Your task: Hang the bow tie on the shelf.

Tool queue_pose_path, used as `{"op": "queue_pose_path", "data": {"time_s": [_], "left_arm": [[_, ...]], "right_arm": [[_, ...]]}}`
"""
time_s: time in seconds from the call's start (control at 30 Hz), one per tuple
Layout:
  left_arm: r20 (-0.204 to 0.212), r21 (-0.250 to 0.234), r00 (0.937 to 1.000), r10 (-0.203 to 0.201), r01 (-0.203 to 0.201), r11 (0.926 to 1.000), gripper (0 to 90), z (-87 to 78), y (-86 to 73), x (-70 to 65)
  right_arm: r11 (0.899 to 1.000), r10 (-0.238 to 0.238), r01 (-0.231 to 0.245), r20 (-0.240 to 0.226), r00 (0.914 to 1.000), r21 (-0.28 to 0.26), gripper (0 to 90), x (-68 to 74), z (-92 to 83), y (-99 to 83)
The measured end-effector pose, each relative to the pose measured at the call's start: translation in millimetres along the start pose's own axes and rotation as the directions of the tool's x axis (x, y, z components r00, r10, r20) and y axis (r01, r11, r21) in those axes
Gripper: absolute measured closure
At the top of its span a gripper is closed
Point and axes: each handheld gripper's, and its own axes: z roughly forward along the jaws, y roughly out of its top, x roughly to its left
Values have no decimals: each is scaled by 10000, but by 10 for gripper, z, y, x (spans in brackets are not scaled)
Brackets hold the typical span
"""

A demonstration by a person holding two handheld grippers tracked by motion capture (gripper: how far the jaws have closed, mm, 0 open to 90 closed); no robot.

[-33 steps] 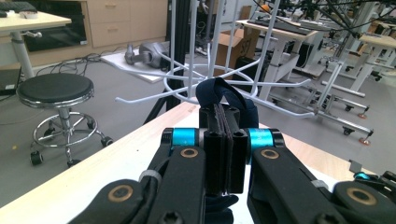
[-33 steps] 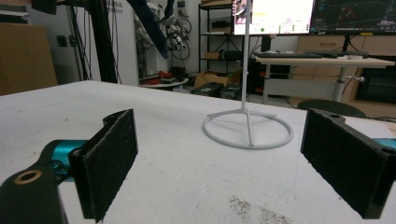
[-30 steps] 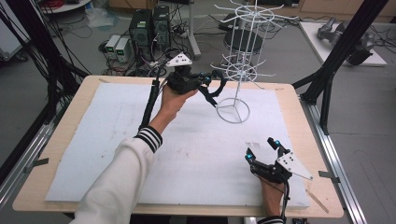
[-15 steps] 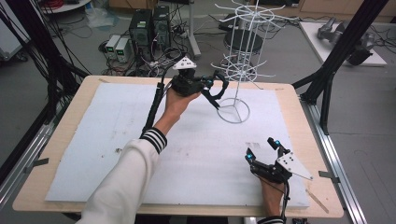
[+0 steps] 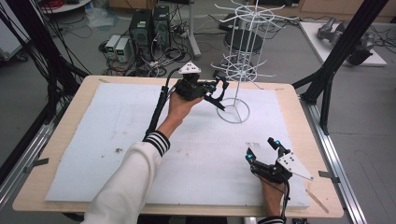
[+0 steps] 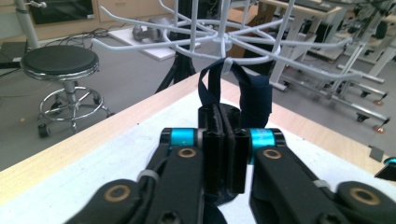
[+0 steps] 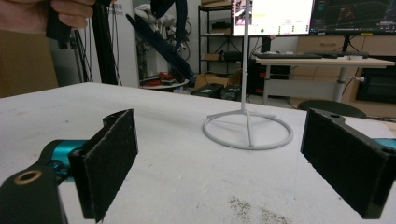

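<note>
Left hand-held gripper point(image 6: 223, 140) pinched shut on dark blue strap point(image 6: 254, 95), looping it over a lower hook of white wire rack point(image 5: 238, 70) at bench point(image 5: 60, 140) twelve o'clock. Right hand-held gripper point(image 5: 264, 149) wide open, empty, parked at five o'clock.

Painted white wire, smooth and slightly glossy, for the rack point(image 5: 240, 56) at far centre, ring base included. Dark navy woven cloth, matt, for the strap point(image 6: 252, 95) looped over a rack arm. Matt black rough foam-like pads on the right gripper point(image 7: 224, 163); glossy teal metal and black plastic on the left gripper point(image 6: 224, 154). Rough, scuffed white sheet point(image 5: 116, 140), over pale smooth wood table point(image 5: 70, 121). Striped knit cuff point(image 5: 156, 140) at near left.
</note>
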Motion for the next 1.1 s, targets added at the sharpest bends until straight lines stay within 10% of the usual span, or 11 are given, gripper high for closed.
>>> {"op": "queue_pose_path", "data": {"time_s": [0.27,0.6,1.1], "left_arm": [[-562,33,9969,559,-558,9984,173,-61,-117,-18],[-862,-804,9790,1845,-1914,9782,129,-662,-513,-79],[-2346,-2462,9641,1243,-1827,9519,130,-2274,-1681,160]], "right_arm": [[10000,74,-73,-71,9999,37,101,5,-6,-1],[10000,42,-42,-81,10000,15,101,13,-8,-2],[10000,-39,39,-33,10000,85,101,23,-4,-1]]}}
